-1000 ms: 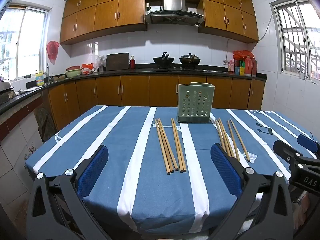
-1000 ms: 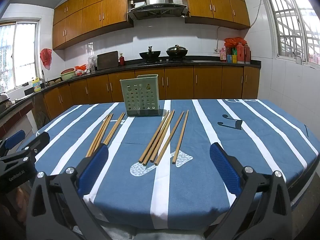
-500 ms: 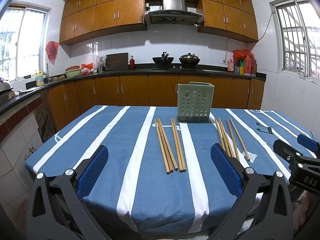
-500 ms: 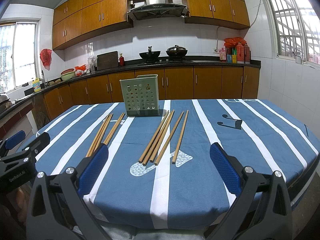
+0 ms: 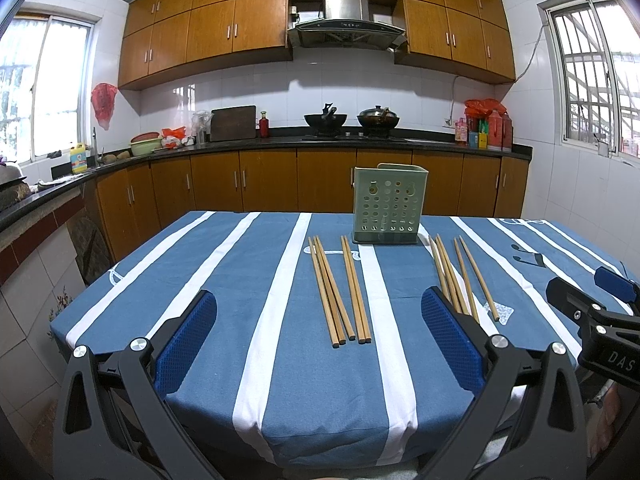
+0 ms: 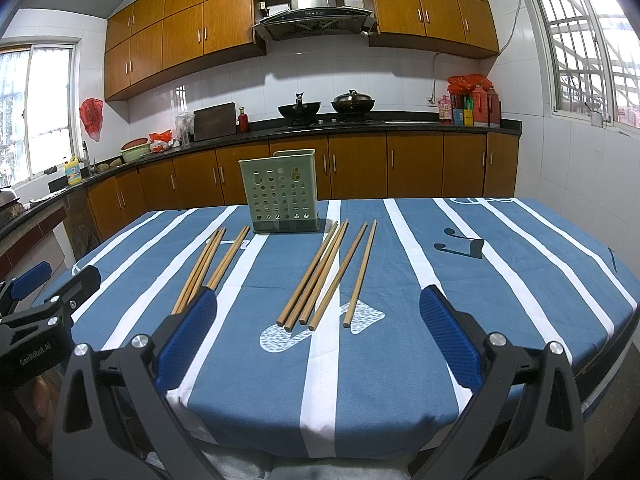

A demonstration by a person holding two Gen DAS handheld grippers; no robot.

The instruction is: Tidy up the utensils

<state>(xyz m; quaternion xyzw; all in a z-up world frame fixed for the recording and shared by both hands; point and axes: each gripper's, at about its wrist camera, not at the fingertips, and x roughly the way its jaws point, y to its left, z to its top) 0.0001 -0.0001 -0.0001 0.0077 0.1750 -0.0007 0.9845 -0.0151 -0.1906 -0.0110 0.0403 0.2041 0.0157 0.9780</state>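
1. Left gripper and right gripper: jaws wide apart, empty, short of the table.
2. Chopsticks lie in two bunches before the holder.
3. Risk: thin touching sticks roll, or several get pinched together.

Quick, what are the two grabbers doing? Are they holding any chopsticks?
Left gripper: open, holding nothing.
Right gripper: open, holding nothing.

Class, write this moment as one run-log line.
left gripper: open, empty | right gripper: open, empty | chopsticks: two groups flat on tablecloth | green holder: upright behind them
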